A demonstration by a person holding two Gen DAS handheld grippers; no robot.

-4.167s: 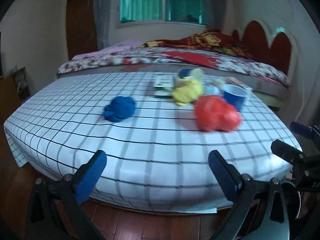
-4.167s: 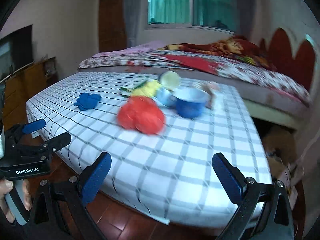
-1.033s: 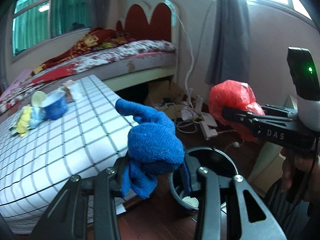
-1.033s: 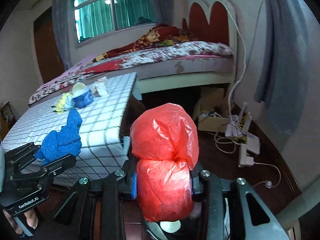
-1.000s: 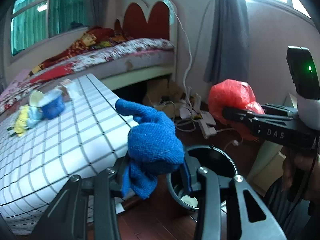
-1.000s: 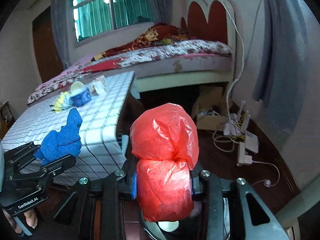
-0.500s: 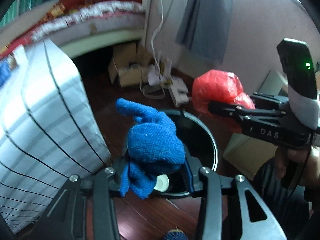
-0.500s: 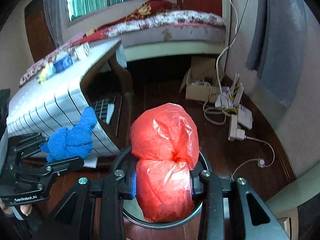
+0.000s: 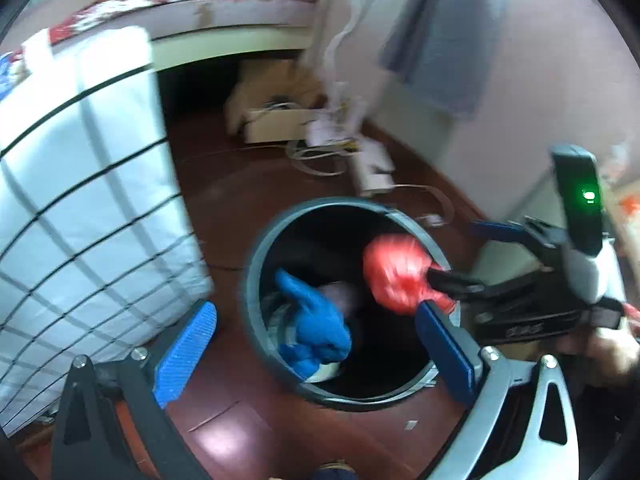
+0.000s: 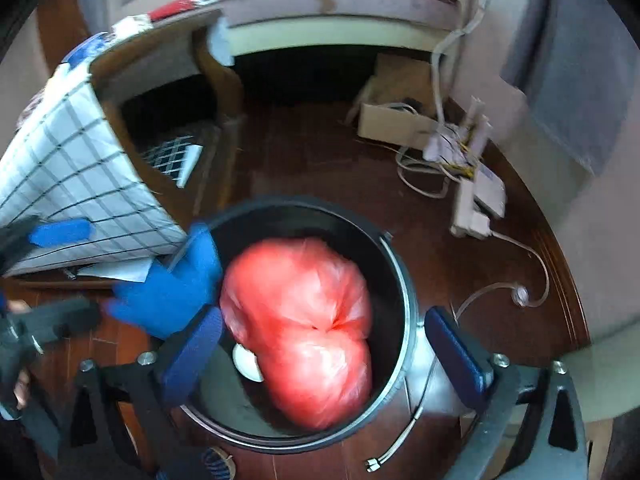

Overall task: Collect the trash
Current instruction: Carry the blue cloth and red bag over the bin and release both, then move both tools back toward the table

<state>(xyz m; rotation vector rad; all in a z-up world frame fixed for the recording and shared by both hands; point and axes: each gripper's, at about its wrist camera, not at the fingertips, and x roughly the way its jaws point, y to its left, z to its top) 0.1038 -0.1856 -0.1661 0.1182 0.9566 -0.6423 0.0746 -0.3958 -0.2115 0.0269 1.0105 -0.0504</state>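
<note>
A round black trash bin point(image 9: 256, 280) stands on the dark wood floor, and both grippers hang over it. My left gripper point(image 9: 316, 354) has its jaws opening wide. The blue cloth point(image 9: 316, 332) is loose between them and drops into the bin, touching neither pad. My right gripper point(image 10: 324, 356) is opening too. The red plastic bag point(image 10: 304, 328) lies free inside the bin point(image 10: 404, 280), clear of both pads. In the right wrist view the blue cloth point(image 10: 168, 296) is at the bin's left rim, next to the left gripper point(image 10: 56, 276). In the left wrist view the right gripper point(image 9: 476, 254) is beside the red bag point(image 9: 396, 276).
The table with the checked cloth point(image 9: 80, 200) stands close to the bin on its left. A power strip with loose cables point(image 10: 476, 200) and a cardboard box point(image 10: 392, 120) lie on the floor beyond. A white round item point(image 10: 246, 362) sits in the bin. The bed point(image 9: 200, 0) is behind.
Both grippers have dropped lower over the bin and tilted down. Both have opened, letting go of the blue cloth and the red bag, which now fall into the bin.
</note>
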